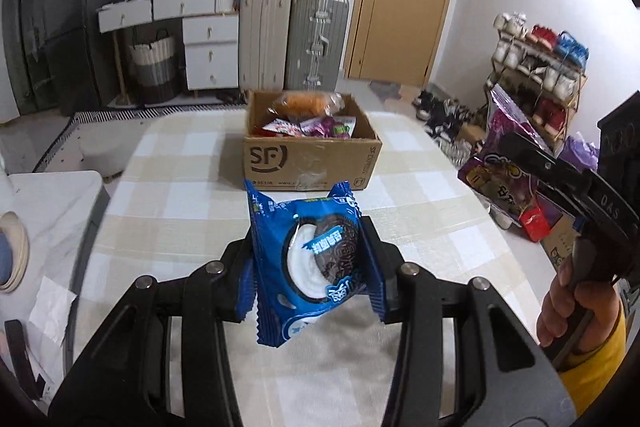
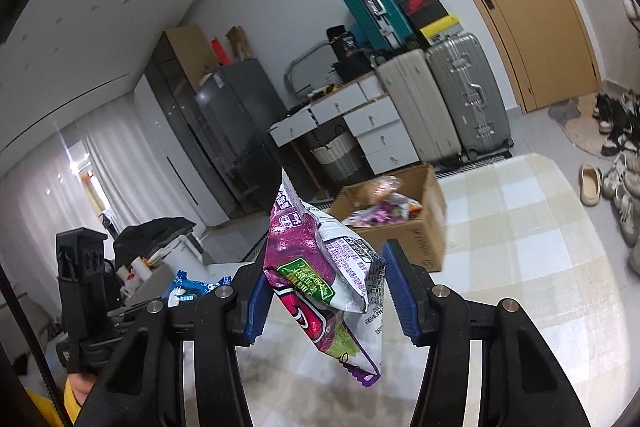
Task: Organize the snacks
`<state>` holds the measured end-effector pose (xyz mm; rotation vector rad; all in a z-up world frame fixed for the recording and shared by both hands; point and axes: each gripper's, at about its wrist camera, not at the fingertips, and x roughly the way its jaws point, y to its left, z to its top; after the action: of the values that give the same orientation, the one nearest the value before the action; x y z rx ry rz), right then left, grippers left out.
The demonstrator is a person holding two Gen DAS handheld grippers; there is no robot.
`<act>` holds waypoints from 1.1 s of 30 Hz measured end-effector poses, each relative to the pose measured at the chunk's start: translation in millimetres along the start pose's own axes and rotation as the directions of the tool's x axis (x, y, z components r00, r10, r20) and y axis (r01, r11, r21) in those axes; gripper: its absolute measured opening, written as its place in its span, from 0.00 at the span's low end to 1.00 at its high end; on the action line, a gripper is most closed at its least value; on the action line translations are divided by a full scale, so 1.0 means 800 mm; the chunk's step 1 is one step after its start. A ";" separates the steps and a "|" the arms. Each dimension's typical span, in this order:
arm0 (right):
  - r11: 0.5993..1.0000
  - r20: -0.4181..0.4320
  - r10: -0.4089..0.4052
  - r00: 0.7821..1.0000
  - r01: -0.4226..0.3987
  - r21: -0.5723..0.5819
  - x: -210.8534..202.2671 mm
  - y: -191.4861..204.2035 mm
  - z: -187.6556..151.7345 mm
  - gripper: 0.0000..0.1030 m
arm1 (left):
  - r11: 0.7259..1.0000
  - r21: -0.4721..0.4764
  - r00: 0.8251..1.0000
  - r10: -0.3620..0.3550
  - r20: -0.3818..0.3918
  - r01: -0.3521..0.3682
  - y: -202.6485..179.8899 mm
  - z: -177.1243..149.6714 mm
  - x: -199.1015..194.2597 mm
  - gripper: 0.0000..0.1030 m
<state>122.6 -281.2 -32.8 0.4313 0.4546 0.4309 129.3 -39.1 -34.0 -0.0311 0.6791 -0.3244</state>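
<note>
Cardboard is marking our goal: the box (image 1: 310,159) is sitting open at the far side of the checked table (image 1: 180,187), and it is already holding several snacks, an orange bag (image 1: 306,103) at the back and red, purple and green packets (image 1: 320,127) in front of it. So we are judging a good part of the sorting as done.

We are carrying the next two pieces. Our left gripper (image 1: 310,267) is pinching a blue cookie pack (image 1: 308,263) between its pads, jaws pressed nearly together on the wrapper, the pack standing upright and hanging clear above the table, on the near side of the box. Our right gripper (image 2: 334,291) is clamping a purple bag (image 2: 324,275); the bag is crumpled between the blue pads (image 2: 256,307), its top sticking up and its bottom dangling below the jaws. From the left view that bag (image 1: 504,163) is showing off to the right of the box, above the table's edge, with a hand (image 1: 572,307) on the handle.

Neither snack is over the box yet; both are still short of it. What we are seeing as left: bringing each pack above the opening and letting go. The stretch of table in view is showing no loose snacks, so these two may be the last, though we are not seeing the whole surface and cannot say so firmly.
</note>
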 end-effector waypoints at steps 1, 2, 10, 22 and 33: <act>1.000 -0.004 0.003 1.000 -0.003 -0.009 -0.007 0.014 -0.001 0.51 | 1.000 -0.003 1.000 -0.004 0.021 0.004 0.004 -0.006 -0.022 0.40; 1.000 -0.005 0.004 1.000 -0.004 -0.017 -0.012 0.024 -0.003 0.51 | 1.000 -0.008 0.999 -0.007 0.035 0.007 0.009 -0.012 -0.043 0.40; 0.996 0.014 0.001 1.000 0.000 -0.094 -0.050 0.102 -0.027 0.51 | 0.999 -0.030 0.991 -0.031 0.127 0.035 0.043 -0.061 -0.162 0.40; 0.989 -0.025 0.007 1.000 -0.011 -0.150 -0.057 0.158 -0.061 0.51 | 0.997 -0.055 0.981 -0.044 0.191 0.056 0.076 -0.105 -0.263 0.40; 0.990 -0.031 -0.002 1.000 -0.003 -0.144 -0.044 0.151 -0.062 0.51 | 0.997 -0.059 0.987 -0.034 0.156 0.044 0.082 -0.110 -0.261 0.40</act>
<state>33.1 -184.5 -3.1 0.2856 0.4499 0.4679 -59.3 93.7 16.4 -0.1284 0.5344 -0.3348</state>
